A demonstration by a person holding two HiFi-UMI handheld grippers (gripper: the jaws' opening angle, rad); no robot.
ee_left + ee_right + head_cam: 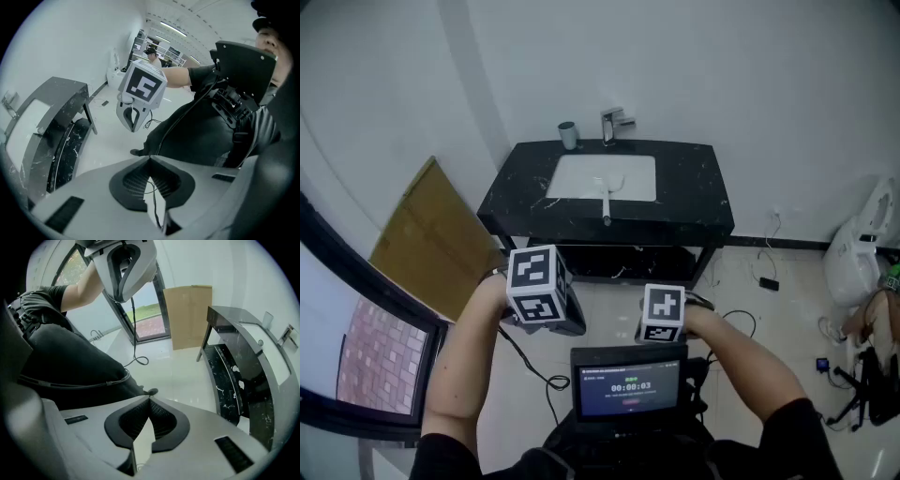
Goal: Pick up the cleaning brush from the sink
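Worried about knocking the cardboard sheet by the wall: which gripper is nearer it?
Left. The left gripper hangs right of the cardboard sheet, apart from it; the right gripper is farther right.

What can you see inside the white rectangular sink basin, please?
A white long-handled cleaning brush lies inside the sink basin, handle reaching over its front rim; whatever the head covers is hidden.

Head cam sits up top, looking steeply down at the sink vanity [694, 202], well off at 12 o'clock. Left gripper cam faces sideways: right gripper [133, 125] near at 11, vanity at 9. Right gripper cam mirrors that: left gripper [122, 295] close at 12, vanity at 3. All three share the vanity.
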